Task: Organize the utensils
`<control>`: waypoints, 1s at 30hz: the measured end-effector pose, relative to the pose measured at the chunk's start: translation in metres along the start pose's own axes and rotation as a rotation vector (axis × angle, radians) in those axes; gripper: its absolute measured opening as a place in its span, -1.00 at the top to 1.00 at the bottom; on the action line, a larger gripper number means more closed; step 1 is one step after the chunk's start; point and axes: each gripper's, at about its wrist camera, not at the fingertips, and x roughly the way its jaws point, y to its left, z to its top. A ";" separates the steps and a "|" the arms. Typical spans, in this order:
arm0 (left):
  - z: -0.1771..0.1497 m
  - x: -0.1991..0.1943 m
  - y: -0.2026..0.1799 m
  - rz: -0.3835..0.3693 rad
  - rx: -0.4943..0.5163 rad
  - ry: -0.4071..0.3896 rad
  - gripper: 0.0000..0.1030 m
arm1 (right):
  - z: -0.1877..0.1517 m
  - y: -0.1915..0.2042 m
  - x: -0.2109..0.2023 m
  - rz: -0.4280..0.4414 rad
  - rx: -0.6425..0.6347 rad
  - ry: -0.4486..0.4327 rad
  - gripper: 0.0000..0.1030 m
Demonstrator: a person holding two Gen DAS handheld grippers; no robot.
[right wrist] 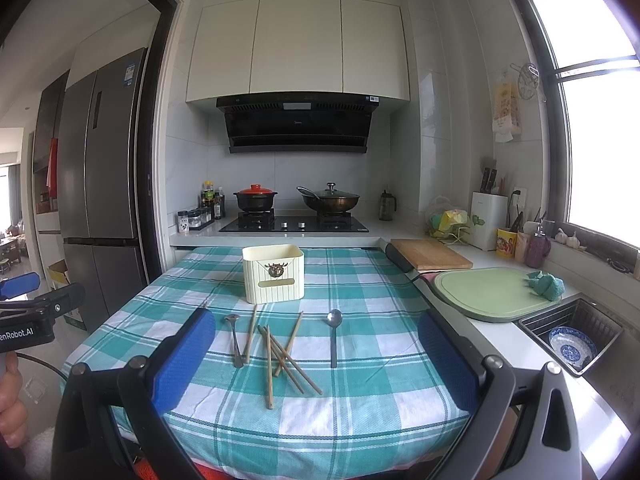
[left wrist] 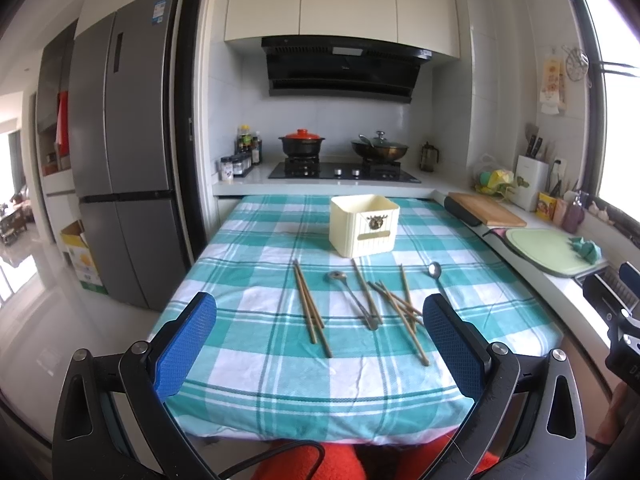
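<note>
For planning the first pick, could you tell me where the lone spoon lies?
In both views, the lone spoon lies on the tablecloth, right of the chopsticks.

Both wrist views from the near table edge, facing the stove (left wrist: 344, 170) (right wrist: 294, 224); left view offset leftward; chopsticks, spoons shared.

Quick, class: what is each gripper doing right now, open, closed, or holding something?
Left gripper: open, holding nothing, above the near edge of the table.
Right gripper: open, holding nothing.
</note>
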 end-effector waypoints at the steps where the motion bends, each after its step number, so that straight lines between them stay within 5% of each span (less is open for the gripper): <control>1: 0.000 0.000 0.000 -0.001 0.000 0.001 -1.00 | 0.000 0.000 0.000 0.001 0.001 0.001 -1.00; 30: -0.002 0.011 -0.002 -0.006 -0.001 0.040 -0.99 | -0.004 0.001 0.003 0.007 0.006 0.000 -1.00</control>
